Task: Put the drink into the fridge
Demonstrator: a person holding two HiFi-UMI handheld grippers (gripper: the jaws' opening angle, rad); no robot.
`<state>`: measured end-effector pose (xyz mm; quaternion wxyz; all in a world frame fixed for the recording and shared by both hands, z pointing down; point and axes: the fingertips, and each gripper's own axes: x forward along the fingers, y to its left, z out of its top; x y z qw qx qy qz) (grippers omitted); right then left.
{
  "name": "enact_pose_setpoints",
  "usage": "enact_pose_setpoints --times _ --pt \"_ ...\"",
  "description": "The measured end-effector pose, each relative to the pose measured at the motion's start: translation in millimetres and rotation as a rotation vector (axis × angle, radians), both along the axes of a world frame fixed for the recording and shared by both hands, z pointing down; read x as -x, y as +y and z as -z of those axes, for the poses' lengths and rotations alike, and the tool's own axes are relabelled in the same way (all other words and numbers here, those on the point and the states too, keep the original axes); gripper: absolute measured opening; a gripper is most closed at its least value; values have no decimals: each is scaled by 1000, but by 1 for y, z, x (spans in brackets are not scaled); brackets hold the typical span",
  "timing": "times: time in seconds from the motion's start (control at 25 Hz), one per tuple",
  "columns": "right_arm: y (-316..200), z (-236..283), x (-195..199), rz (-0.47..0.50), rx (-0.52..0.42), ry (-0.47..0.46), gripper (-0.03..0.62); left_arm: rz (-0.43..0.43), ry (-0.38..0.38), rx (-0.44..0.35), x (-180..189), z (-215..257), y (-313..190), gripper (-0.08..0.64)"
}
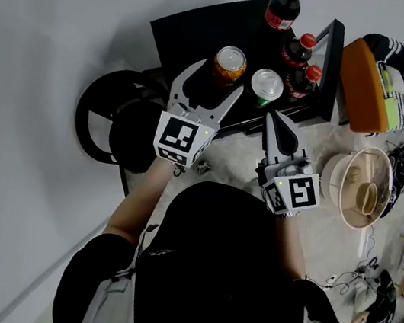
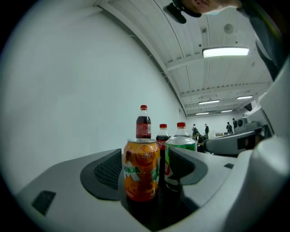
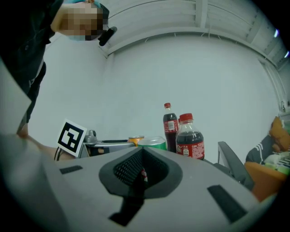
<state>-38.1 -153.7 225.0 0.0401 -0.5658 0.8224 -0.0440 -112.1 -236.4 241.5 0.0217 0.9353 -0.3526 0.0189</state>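
Standing on the black bench [image 1: 186, 30] beside a green can [image 1: 266, 85], before three cola bottles [image 1: 282, 9]: orange can [image 2: 142, 170], between the spread jaws of the left tongs [image 1: 218, 78], apparently untouched; right tongs [image 1: 274, 123] closed, empty.

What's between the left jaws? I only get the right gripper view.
Observer: The orange can stands between the left gripper's open jaws, not clamped.
Operator: Bottles total? I count two.
Observer: Three in the head view: one tall cola bottle and two short cola bottles.
Operator: Where's my right gripper aimed?
Observer: The head view shows the right gripper pointing at the green can, its tip close beside it; contact unclear.
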Motion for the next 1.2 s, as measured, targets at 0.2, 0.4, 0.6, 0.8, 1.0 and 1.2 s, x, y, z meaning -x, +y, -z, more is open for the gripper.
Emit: enact_pose_setpoints --times 0.2,0.4,0.6,0.8,1.0,1.2 --pt "-3 -5 -9 -70 11 2 14 -12 -46 103 -6 -19 -14 342" --pt "-7 -12 -15 -110 25 7 15 -48 -67 117 -14 -25 -24 350" --pt "-10 -12 -13 -115 24 16 15 -67 -74 113 -20 -24 -28 351" --pt "-8 -19 -13 -124 40 23 14 -73 -71 108 -25 -25 -31 350" --pt "-7 -18 -13 -128 38 13 14 -71 -72 109 -26 -25 -32 350" --pt "-6 -22 -8 -110 43 19 14 -59 -74 111 -28 -26 -35 350"
